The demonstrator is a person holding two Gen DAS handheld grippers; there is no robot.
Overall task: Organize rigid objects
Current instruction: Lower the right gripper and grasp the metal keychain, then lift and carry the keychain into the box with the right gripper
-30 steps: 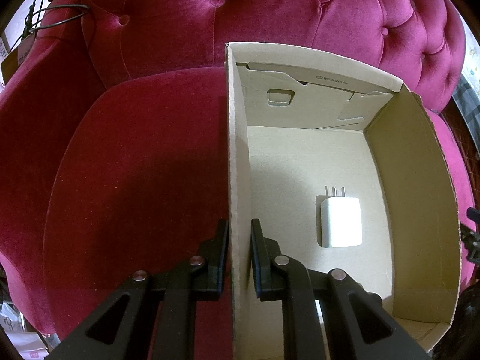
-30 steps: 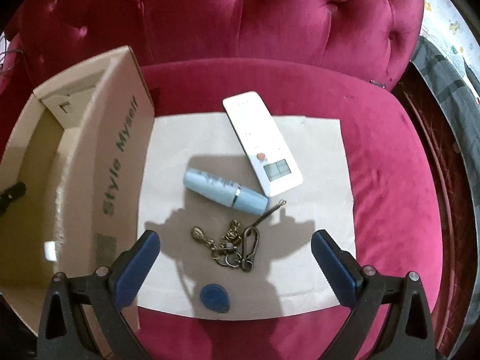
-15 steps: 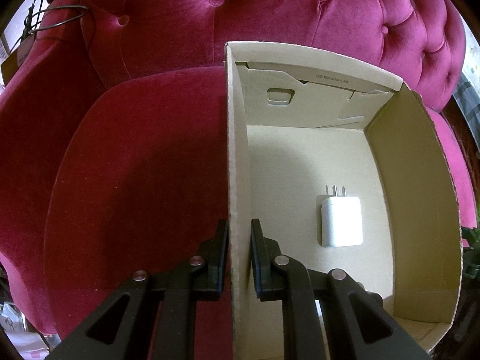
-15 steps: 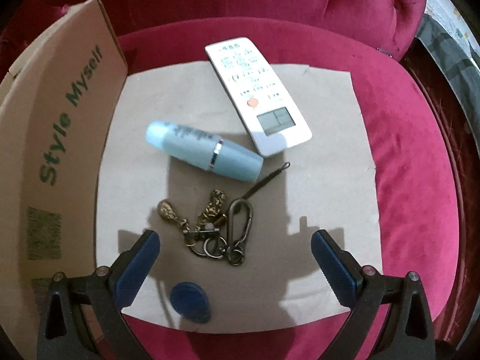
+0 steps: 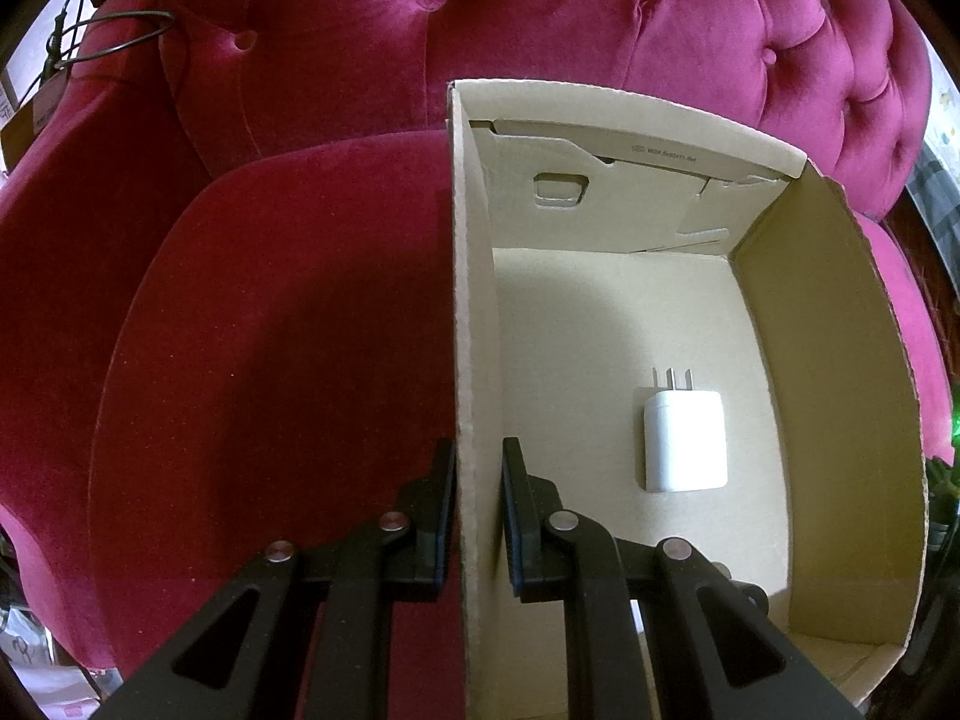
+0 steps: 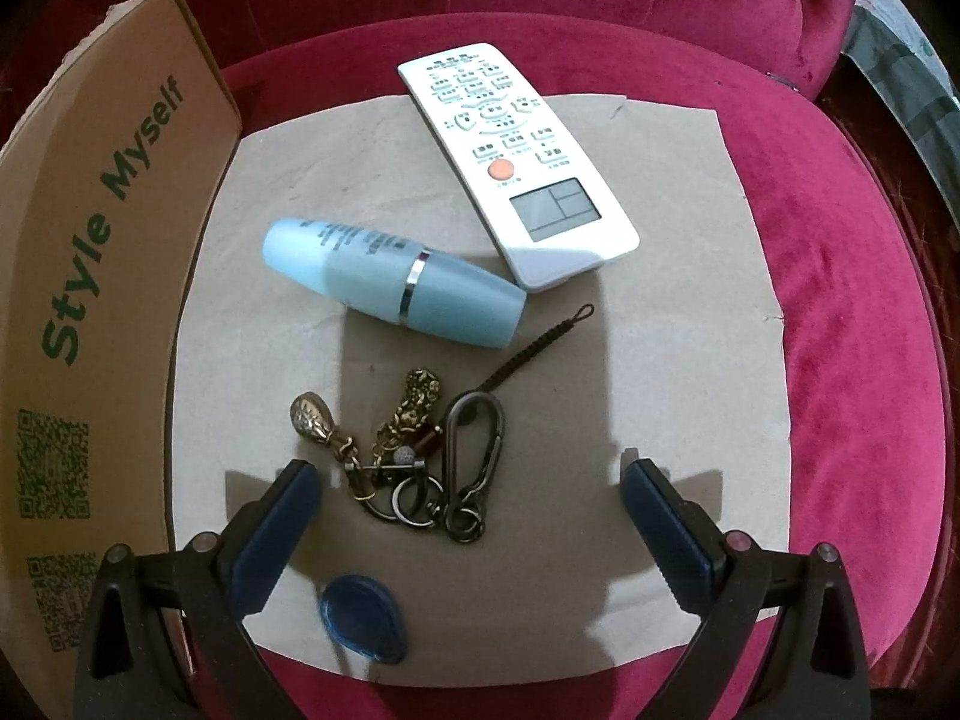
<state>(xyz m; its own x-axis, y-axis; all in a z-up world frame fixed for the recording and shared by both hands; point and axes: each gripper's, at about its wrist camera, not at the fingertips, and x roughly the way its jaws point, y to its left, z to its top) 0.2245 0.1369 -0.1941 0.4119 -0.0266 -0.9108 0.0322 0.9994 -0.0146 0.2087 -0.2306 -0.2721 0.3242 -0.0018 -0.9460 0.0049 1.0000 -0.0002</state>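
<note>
Printing in green on the cardboard box (image 6: 108,276) reads "Style Myself", with green QR codes (image 6: 54,465) below it on the same outer wall; this wall fills the 9 o'clock side of the right wrist view. Inside the box, a small line of print (image 5: 663,153) on the far flap is too tiny to read. One white charger (image 5: 684,441) lies flat on the box floor, prongs toward 12 o'clock, apart from every wall.

The left hand-held gripper (image 5: 477,516) is clamped on the box's left wall, one finger outside and one inside. The right hand-held gripper (image 6: 471,525) has its blue-padded fingers wide apart, holding nothing, above a keyring (image 6: 414,459) with charms and a carabiner.

A brown paper sheet (image 6: 678,312) on the red velvet sofa (image 6: 852,300) carries the loose things. A white remote (image 6: 516,162) with an orange button and grey screen lies toward 12 o'clock; its button labels may be Chinese characters but are too blurred to read. A pale blue bottle (image 6: 390,282) lies on its side at the centre, touching the remote's near end, dark print on it unreadable. A blue oval tag (image 6: 360,615) sits at 6 o'clock.
</note>
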